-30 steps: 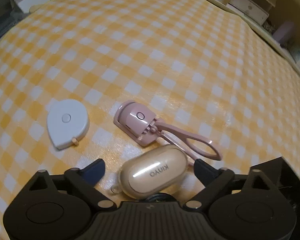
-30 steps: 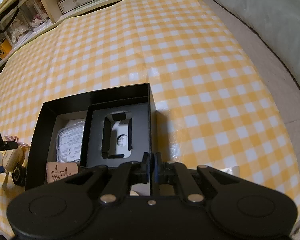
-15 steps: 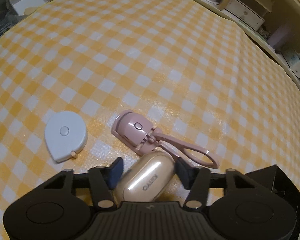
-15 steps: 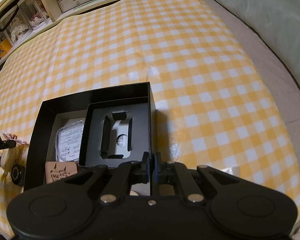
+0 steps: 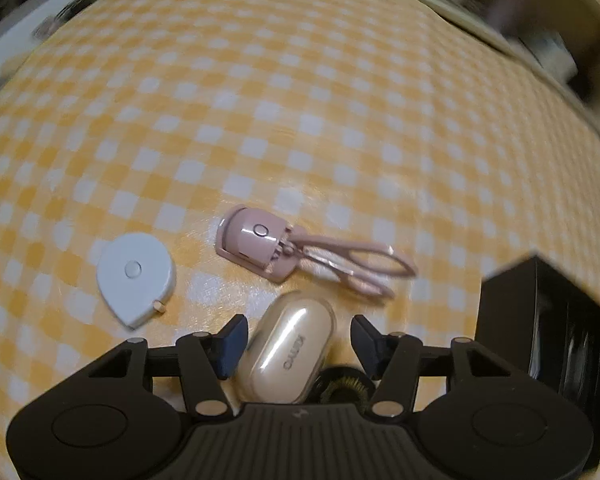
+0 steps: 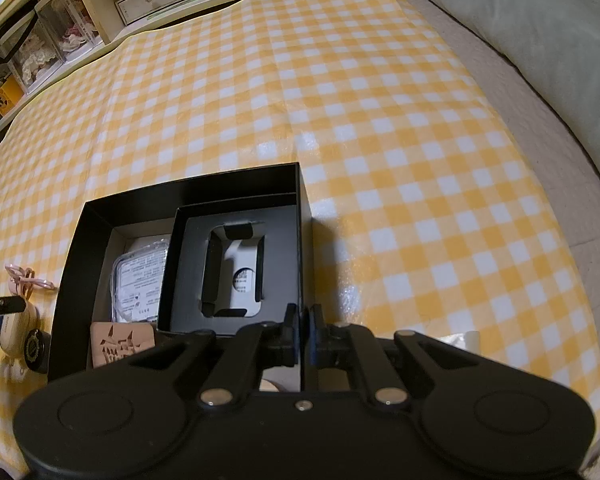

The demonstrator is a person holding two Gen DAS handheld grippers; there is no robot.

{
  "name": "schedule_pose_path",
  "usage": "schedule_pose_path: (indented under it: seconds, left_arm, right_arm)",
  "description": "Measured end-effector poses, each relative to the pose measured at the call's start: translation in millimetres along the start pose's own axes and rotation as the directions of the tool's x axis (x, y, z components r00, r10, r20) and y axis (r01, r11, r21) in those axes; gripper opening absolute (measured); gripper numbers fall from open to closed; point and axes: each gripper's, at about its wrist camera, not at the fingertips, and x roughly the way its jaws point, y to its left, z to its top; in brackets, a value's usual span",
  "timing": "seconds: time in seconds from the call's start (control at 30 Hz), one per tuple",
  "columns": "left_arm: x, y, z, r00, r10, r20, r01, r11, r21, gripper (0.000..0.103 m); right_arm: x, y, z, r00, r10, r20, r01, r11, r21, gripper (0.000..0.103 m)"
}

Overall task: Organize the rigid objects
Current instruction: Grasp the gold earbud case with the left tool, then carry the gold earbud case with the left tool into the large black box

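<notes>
Swung since a second ago, earbud case – long axis now toward one o'clock, between opening left gripper fingers, right pad clear – right gripper pinched on box wall.

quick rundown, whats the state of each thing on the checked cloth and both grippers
left gripper: jaws opening, the case between them, right pad clear of it
earbud case: lid shut, lying on the cloth
eyelash curler: lying flat, untouched
tape measure: lying flat, tape wound in
black box: open, lid off, partly filled
right gripper: shut on the box's right wall
black insert: inside the box, its cutout empty
</notes>
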Motion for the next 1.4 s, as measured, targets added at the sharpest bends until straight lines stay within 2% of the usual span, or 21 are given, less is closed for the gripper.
schedule_pose_path:
  seconds: [0.1, 0.3, 0.37, 0.4, 0.43, 0.53, 0.6, 0.8, 1.03, 1.2, 1.4]
  left_arm:
    - [-2.7, -10.8, -3.2, 0.998, 0.054, 0.020, -0.056, 0.988, 0.146, 0.057]
    - [13.4, -14.9, -6.8, 0.997, 0.068, -0.029, -0.059, 0.969, 0.240, 0.057]
    - [24.0, -12.5, -5.6, 0.995, 0.086, -0.054, -0.070, 0.966, 0.248, 0.056]
    - [25.4, -11.2, -5.9, 0.995, 0.073, -0.060, -0.057, 0.970, 0.238, 0.049]
    - [26.4, -11.4, -6.1, 0.995, 0.070, -0.064, -0.053, 0.973, 0.226, 0.048]
    - [22.2, -12.1, -9.0, 0.995, 0.093, -0.038, -0.083, 0.973, 0.214, 0.047]
    - [12.0, -10.7, -9.1, 0.996, 0.084, -0.018, -0.079, 0.977, 0.201, 0.047]
    - [-24.2, -16.0, -8.5, 0.999, -0.001, 0.037, -0.005, 0.986, 0.169, 0.045]
    - [-49.4, -34.7, -23.3, 0.991, -0.126, 0.045, 0.115, 0.976, 0.184, 0.045]
    - [-57.7, -54.4, -35.4, 0.975, -0.220, 0.033, 0.210, 0.957, 0.199, 0.045]
    - [-59.2, -85.7, -50.1, 0.953, -0.302, 0.014, 0.288, 0.922, 0.260, 0.045]
  right_arm:
    - [-0.4, 0.5, -0.1, 1.000, -0.001, 0.000, 0.001, 1.000, 0.000, 0.006]
    - [0.0, 0.0, -0.1, 1.000, 0.001, -0.001, -0.001, 1.000, 0.003, 0.006]
    - [0.2, 0.4, -0.4, 1.000, 0.001, 0.000, -0.001, 1.000, 0.001, 0.006]
    - [0.7, -0.1, -0.5, 1.000, 0.001, 0.000, -0.001, 1.000, 0.001, 0.006]
    - [0.4, 0.2, -0.5, 1.000, 0.001, 0.000, -0.001, 1.000, 0.000, 0.006]
    - [0.4, 0.2, -0.5, 1.000, 0.001, 0.000, -0.001, 1.000, 0.001, 0.006]
    - [0.4, 0.2, -0.6, 1.000, 0.000, 0.000, 0.000, 1.000, 0.001, 0.006]
    - [0.1, 0.6, -0.5, 1.000, 0.000, 0.000, 0.000, 1.000, 0.001, 0.006]
    - [1.1, 0.4, -1.5, 1.000, -0.004, 0.000, 0.004, 1.000, -0.005, 0.006]
    - [1.7, 0.8, -2.2, 1.000, -0.004, 0.000, 0.004, 1.000, -0.006, 0.006]
    - [2.2, 1.3, -3.0, 1.000, -0.005, 0.000, 0.005, 1.000, -0.007, 0.006]
